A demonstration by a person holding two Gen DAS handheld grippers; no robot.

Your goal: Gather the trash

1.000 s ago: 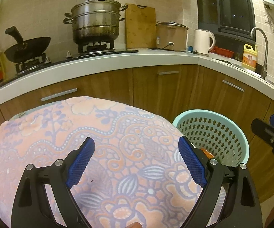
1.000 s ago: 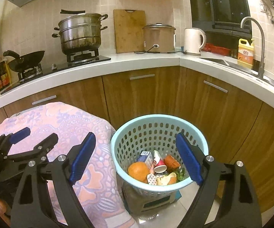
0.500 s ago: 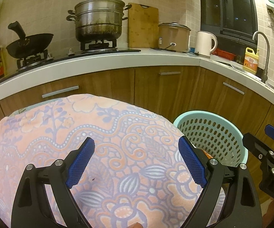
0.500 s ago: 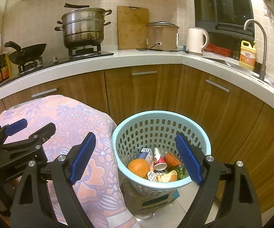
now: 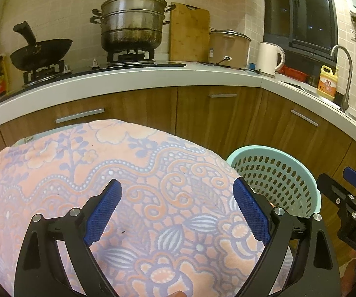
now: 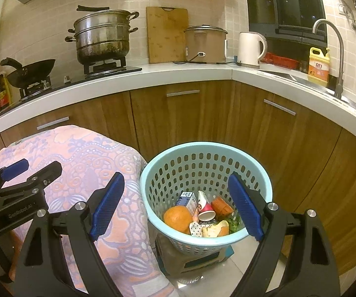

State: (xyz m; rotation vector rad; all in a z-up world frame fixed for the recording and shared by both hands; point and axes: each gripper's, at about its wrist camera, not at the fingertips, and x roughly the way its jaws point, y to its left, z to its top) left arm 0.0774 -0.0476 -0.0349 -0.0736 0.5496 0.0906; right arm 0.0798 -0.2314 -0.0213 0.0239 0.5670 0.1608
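Both wrist views have drifted slightly since the earlier frames, so the pale blue basket (image 6: 206,193) now sits a little higher and more central between the right gripper (image 6: 175,206) fingers. That gripper hangs spread wide and empty above the basket, which holds an orange (image 6: 178,217), a paper cup (image 6: 206,209), a small carton (image 6: 188,199) and peels. The left gripper (image 5: 178,212) is likewise released, holding nothing, over the flowered cloth (image 5: 128,173), where no trash shows. Collection looks finished or nearly so; the next move calls for spotting any remaining piece.
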